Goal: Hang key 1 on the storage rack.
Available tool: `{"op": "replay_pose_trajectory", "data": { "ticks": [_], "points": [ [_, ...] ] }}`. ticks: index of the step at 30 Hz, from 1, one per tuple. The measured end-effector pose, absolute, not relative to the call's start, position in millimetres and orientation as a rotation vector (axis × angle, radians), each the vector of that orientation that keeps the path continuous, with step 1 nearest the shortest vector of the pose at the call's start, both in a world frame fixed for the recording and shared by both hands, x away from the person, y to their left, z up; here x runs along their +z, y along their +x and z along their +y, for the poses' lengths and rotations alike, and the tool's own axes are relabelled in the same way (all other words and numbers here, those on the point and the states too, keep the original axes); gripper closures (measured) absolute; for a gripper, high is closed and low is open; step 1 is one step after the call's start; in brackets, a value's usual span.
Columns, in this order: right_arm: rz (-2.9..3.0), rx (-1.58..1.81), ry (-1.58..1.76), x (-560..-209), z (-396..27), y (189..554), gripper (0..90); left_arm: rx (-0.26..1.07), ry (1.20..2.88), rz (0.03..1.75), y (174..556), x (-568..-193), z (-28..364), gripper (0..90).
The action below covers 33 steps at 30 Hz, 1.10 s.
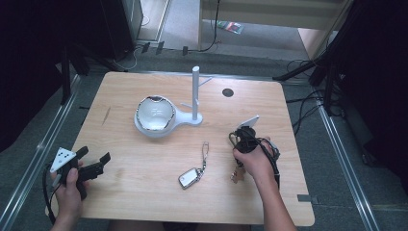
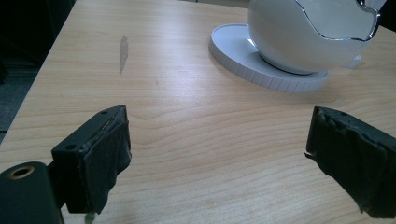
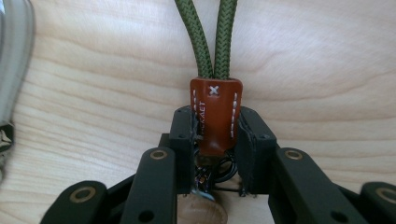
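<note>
Right gripper view is showing the right gripper (image 3: 215, 140) with its jaws pinching a brown leather tab (image 3: 215, 114), stitched in white, from which two strands of olive cord (image 3: 212, 37) are running away over the wood; metal rings are hanging below the tab between the jaws, hard to make out. The grip is sitting on the lower part of the tab, so I'm judging that a quick lift or swing could be letting the leather slide out; the cord loop could also be snagging on something as it travels. Left gripper view is showing the left gripper (image 2: 219, 158) with jaws spread wide and nothing between them, low over the desk (image 2: 187, 116), facing a white egg-shaped bowl (image 2: 308, 32) on its round base.

High view is giving what neither gripper camera does: a white stand (image 1: 196, 94) with pegs rising just beside the bowl, a car key fob (image 1: 191, 177) on a chain lying between the two hands, and the right hand (image 1: 255, 161) well apart from the left hand (image 1: 70, 185); it is, however, hiding the leather tab's grip under the hand.
</note>
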State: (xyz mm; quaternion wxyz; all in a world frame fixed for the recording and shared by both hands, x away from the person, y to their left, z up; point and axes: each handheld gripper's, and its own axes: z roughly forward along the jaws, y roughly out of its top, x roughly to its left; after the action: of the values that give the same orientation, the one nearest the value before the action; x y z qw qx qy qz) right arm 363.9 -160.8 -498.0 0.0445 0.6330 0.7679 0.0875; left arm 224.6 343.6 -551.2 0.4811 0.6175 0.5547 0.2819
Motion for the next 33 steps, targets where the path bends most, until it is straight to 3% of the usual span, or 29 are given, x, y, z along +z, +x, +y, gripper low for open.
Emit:
{"op": "replay_pose_trajectory", "data": {
  "ticks": [16,33],
  "points": [
    [2.079,0.818,1.640,-439.2,-150.4,347.3,71.3,0.690,1.507,1.352,224.5,-551.2,343.1,7.1],
    [1.905,1.244,1.386,-413.0,-144.6,350.7,70.6,0.688,1.509,1.349,224.4,-551.2,343.2,7.1]
  ]
}}
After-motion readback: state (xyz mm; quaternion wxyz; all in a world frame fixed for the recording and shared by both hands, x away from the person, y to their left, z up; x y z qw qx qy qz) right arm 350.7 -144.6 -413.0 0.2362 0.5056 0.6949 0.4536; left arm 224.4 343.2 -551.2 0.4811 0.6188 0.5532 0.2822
